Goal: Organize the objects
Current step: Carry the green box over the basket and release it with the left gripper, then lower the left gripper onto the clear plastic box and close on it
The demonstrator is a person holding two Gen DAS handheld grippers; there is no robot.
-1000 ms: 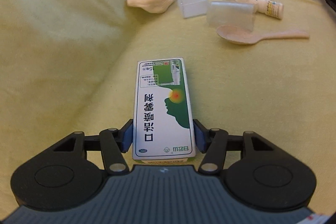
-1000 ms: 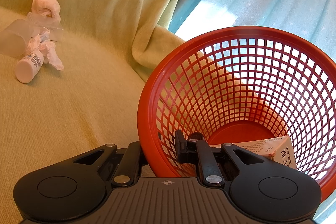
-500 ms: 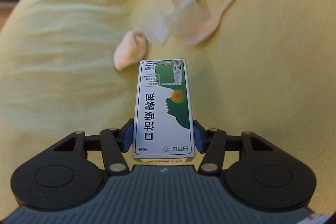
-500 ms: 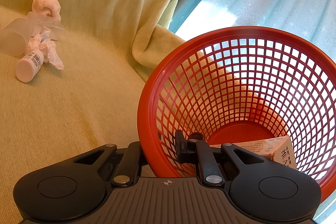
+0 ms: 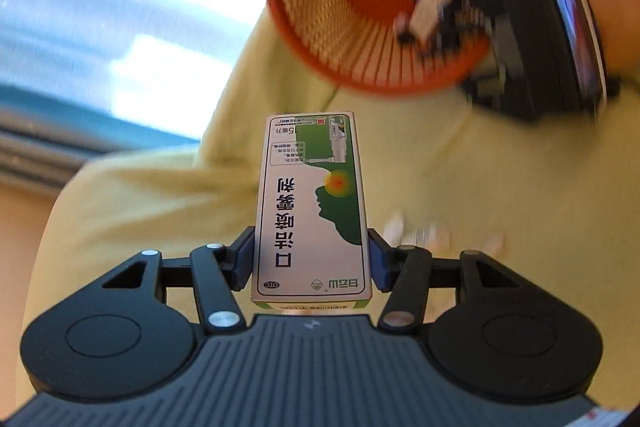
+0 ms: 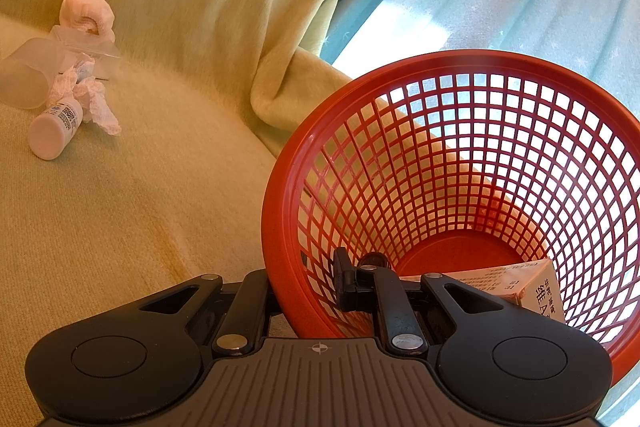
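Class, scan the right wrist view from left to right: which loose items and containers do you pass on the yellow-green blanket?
Frosted plastic cup → white pill bottle → crumpled tissue → red mesh basket → carton inside it.

Carton point(image 6: 520, 287) lies in basket point(image 6: 460, 75), bottle point(image 6: 56, 129) leftward.

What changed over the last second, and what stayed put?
The left gripper, still clamping the green and white box, lifted off the sofa and swung toward the red basket. The right gripper kept its grip on the basket rim; the carton inside and the bottle on the sofa have not moved.
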